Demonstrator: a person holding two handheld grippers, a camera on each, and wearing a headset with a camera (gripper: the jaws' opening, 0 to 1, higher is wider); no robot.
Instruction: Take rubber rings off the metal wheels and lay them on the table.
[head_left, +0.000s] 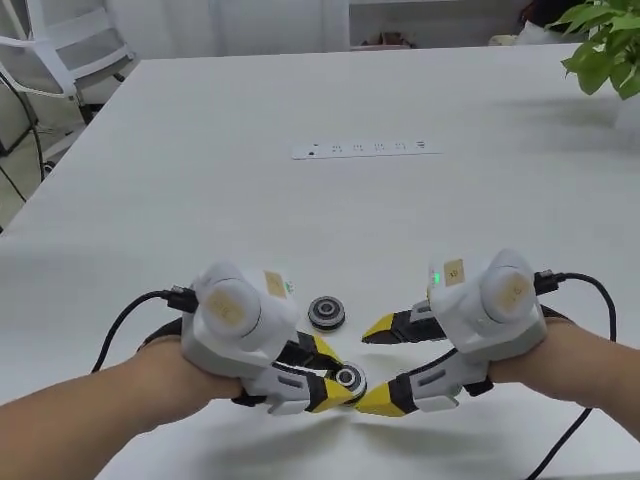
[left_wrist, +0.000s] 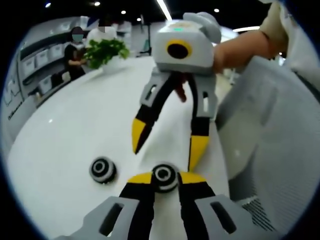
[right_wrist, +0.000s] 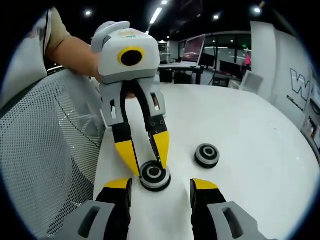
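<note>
A small metal wheel with a black rubber ring (head_left: 348, 380) is clamped between the yellow tips of my left gripper (head_left: 332, 375), low over the white table (head_left: 200, 180). In the left gripper view the same wheel (left_wrist: 165, 176) sits between the closed jaws of my left gripper (left_wrist: 165, 180). My right gripper (head_left: 378, 365) faces it from the right, open, with one tip on each side of the wheel and not touching it. In the right gripper view my right gripper (right_wrist: 161, 185) stands open just in front of that wheel (right_wrist: 155, 176). A second ringed wheel (head_left: 326, 312) lies flat on the table just beyond.
A white power strip (head_left: 365, 150) lies mid-table. A green plant (head_left: 605, 45) stands at the far right corner and a white chair (head_left: 70, 40) at the far left. Black cables trail from both grippers. The table's near edge is close behind my hands.
</note>
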